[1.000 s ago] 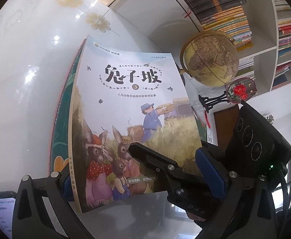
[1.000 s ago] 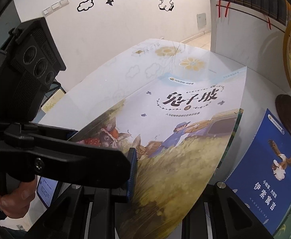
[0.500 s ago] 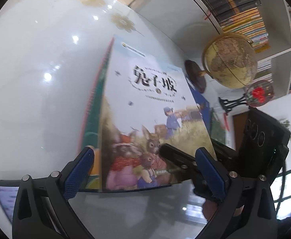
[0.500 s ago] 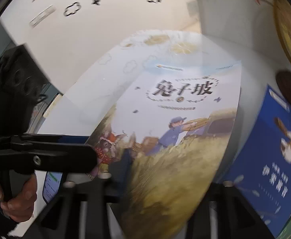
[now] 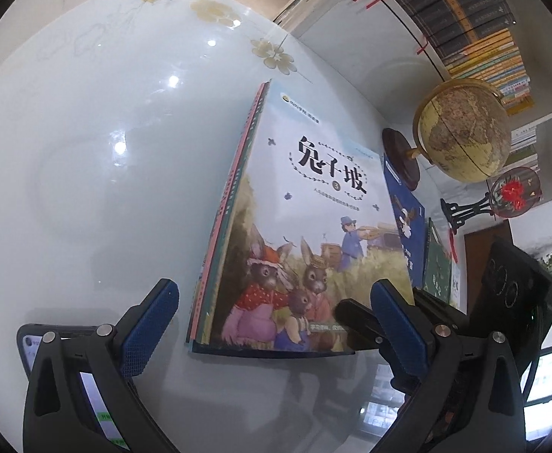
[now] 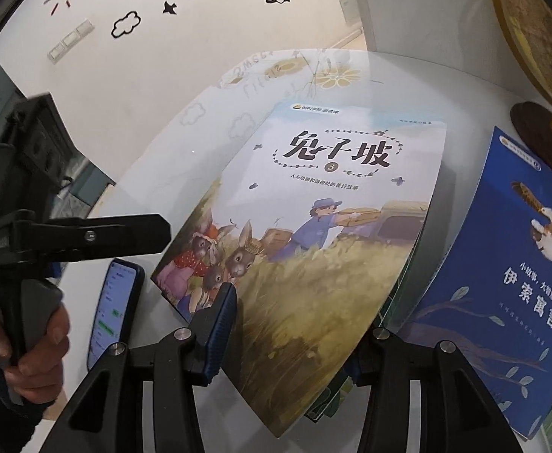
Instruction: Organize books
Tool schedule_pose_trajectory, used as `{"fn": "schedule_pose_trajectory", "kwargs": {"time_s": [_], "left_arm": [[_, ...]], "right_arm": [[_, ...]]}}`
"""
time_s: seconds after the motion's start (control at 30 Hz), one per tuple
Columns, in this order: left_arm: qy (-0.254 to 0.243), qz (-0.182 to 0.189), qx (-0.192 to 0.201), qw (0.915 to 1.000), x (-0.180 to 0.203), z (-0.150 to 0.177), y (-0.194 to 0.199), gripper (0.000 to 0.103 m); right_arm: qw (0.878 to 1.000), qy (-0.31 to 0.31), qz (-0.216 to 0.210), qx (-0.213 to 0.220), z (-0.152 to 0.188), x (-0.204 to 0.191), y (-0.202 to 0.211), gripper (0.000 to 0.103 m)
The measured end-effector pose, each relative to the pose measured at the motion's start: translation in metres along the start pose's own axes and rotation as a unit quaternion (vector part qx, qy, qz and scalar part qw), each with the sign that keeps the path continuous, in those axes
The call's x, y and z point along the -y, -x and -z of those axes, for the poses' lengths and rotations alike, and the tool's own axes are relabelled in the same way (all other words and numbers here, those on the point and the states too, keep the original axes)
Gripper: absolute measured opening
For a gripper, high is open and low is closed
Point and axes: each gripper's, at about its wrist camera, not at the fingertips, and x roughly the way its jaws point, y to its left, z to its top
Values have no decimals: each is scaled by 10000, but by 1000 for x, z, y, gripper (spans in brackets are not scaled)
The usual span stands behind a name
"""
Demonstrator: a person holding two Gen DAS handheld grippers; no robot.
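The rabbit picture book (image 5: 313,196) (image 6: 332,196) lies cover up on a stack of books with pink and green spines (image 5: 219,226) on the white table (image 5: 87,151). My left gripper (image 5: 274,326) is open just short of the stack's near edge, with nothing between its pads; a hand holds it (image 6: 87,234). My right gripper (image 6: 295,324) sits at the book's near right corner (image 5: 351,319). That corner lies between its parted jaws. Its left pad (image 6: 219,332) stands beside the cover, and the other finger is mostly hidden under the book.
A blue eagle book (image 6: 510,264) and a green book (image 5: 436,264) lie right of the stack. A globe (image 5: 464,132) and a red fan ornament (image 5: 514,192) stand beyond them, before the bookshelf (image 5: 483,37). A lit phone (image 6: 117,309) lies at the near left.
The rabbit book has gone from tilted up to flat on the stack. My left gripper has backed off from it. The right jaws have widened.
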Motion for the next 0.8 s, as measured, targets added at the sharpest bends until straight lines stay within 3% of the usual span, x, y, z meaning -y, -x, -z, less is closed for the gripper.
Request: {"fn": "schedule_pose_trajectory", "kwargs": {"time_s": [0.13, 0.3, 0.4, 0.57, 0.8], "left_arm": [[-90, -48, 43, 9999, 9, 3, 5, 101], [-473, -174, 197, 9985, 41, 4, 15, 101], [-889, -164, 195, 9957, 75, 5, 11, 101], [-1379, 170, 5, 9903, 137, 15, -11, 101], [-1945, 460, -404, 9790, 231, 51, -58, 101]], "right_arm": [[9999, -112, -15, -28, 1, 0, 1, 48], [9990, -276, 347, 23, 10, 11, 20, 48], [9973, -461, 531, 207, 21, 26, 47, 48], [9919, -864, 752, 554, 45, 55, 100, 48], [9799, -1435, 1113, 822, 92, 115, 167, 48]]}}
